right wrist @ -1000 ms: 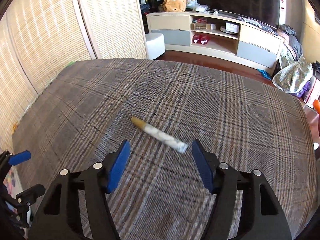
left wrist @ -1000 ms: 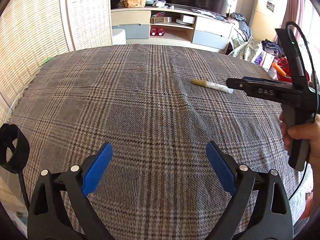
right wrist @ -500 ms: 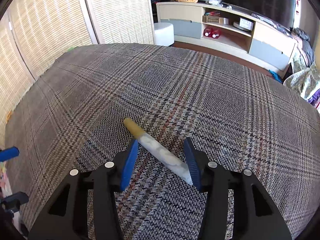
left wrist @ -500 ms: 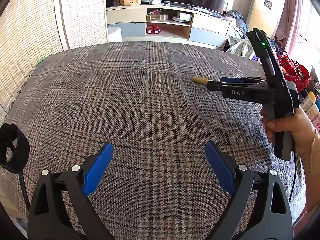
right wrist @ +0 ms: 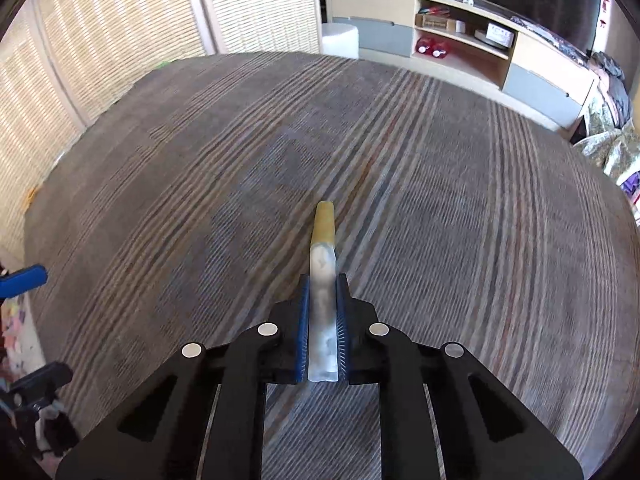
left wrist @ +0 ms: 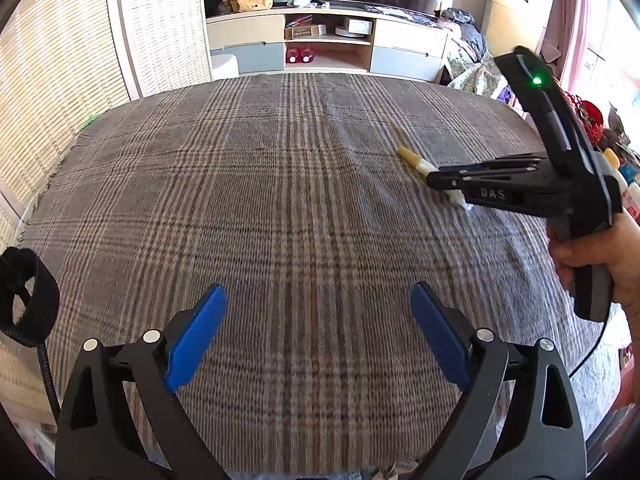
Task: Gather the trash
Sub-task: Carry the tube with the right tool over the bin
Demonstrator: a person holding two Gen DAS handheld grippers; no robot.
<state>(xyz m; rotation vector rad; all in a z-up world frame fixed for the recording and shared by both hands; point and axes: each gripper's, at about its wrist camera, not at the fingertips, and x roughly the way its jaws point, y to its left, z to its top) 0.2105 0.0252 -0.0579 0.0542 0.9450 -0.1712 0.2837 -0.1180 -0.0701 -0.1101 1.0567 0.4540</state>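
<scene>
Pinching a slim stick-shaped wrapper (right wrist: 322,288), the right gripper (right wrist: 322,292) has its blue pads pressed flat against both sides of the whitish middle. The wrapper's mustard-yellow tip juts forward past the pads, and its clear rear end sits back between the fingers. From the left wrist camera the same wrapper (left wrist: 416,161) shows its yellow end sticking out ahead of the right gripper (left wrist: 438,180) and its pale end poking out below the black body; whether it touches the cloth I cannot tell. White letters "DAS" are printed on the side of that black body, and a green light glows on the upright piece above it. A hand (left wrist: 600,264) wraps the grip underneath.

Spread wide with nothing between its blue pads, the left gripper (left wrist: 318,332) sits low over the near part of the plaid blanket (left wrist: 280,200), well apart from the right one.

The blanket runs broad and flat in every direction around both tools. Its far edge ends in front of a low TV cabinet (left wrist: 320,44), and its left edge lies near woven sliding screens (left wrist: 60,80). Off the right edge, piled clothes (left wrist: 468,68) and bottles crowd the floor. Labels on the cabinet's boxes are too small to read.
</scene>
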